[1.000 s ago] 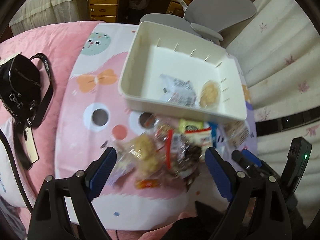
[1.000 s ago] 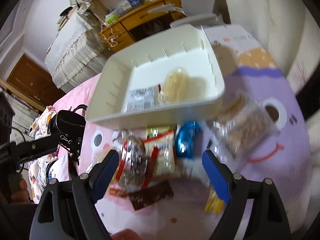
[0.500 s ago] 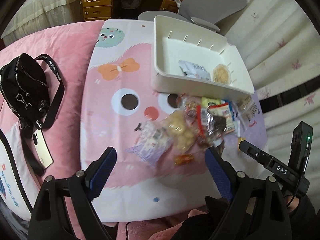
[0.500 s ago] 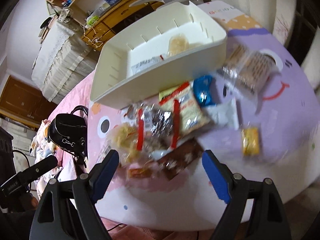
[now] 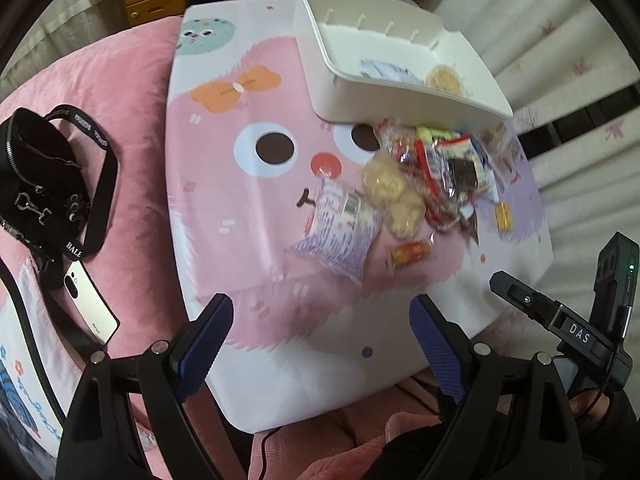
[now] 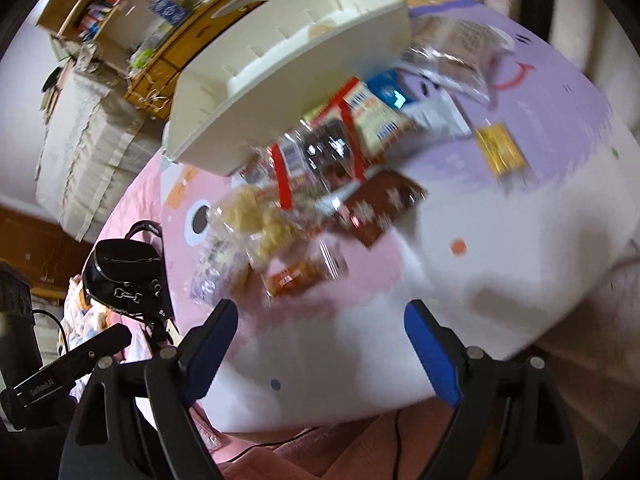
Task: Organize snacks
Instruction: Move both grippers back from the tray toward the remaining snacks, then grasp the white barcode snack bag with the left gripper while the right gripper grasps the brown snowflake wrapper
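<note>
Snack pile (image 5: 424, 184) sits well ahead of both claws, hard against the white bin (image 5: 400, 68) beyond. Left gripper (image 5: 322, 340) and right gripper (image 6: 320, 336) both gape empty. Best bet: single out the near orange packet (image 5: 410, 252), straddle it squarely.

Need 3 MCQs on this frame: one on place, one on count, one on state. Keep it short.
1. Where is the black bag?
A. In the bin
B. On the pink bedding beside the table
C. On the snack pile

2. How many snacks lie in the white bin?
A. None
B. Two
C. Five

3. How do the left tongs stand?
A. Open, empty
B. Shut on a snack
C. Shut, empty

Answers:
1 B: it lies off the table's left edge.
2 B: a printed packet and a round pastry.
3 A: blue pads spread wide, nothing between them.
</note>
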`<action>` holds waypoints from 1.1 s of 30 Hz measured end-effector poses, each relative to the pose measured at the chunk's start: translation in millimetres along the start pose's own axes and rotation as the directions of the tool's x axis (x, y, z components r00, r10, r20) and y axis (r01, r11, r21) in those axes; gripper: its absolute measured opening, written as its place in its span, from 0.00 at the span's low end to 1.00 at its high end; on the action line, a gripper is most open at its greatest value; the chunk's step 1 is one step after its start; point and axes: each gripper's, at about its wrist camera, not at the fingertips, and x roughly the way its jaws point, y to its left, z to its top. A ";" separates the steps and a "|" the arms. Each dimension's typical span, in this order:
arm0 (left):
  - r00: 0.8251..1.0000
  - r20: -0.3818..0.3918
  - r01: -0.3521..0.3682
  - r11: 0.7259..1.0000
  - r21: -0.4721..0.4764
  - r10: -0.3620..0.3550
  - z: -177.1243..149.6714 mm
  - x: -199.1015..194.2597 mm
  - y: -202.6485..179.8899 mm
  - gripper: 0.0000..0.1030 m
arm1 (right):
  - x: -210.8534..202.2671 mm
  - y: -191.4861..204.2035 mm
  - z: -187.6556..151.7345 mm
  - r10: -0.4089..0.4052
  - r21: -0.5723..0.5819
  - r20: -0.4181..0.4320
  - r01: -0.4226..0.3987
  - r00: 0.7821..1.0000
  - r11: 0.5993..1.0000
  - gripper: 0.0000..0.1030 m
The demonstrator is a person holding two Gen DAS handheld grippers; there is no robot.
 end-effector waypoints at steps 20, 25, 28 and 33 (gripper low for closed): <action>0.986 -0.119 -0.101 0.987 0.125 0.116 42.4 62.4 -29.8 0.86 | 10.3 6.1 0.0 -0.259 -0.223 0.110 0.278 0.960 0.934 0.83; 0.979 -0.157 -0.110 0.987 0.119 0.128 61.9 82.2 -34.9 0.86 | 20.3 17.1 17.5 -0.283 -0.337 0.137 0.313 0.949 0.888 0.82; 0.970 -0.198 -0.119 0.987 0.113 0.139 71.5 99.3 -38.0 0.86 | 32.1 24.3 24.9 -0.303 -0.430 0.152 0.339 0.941 0.837 0.82; 0.955 -0.247 -0.140 0.984 0.108 0.163 79.3 118.7 -40.3 0.86 | 53.5 29.7 32.5 -0.328 -0.525 0.127 0.344 0.936 0.779 0.76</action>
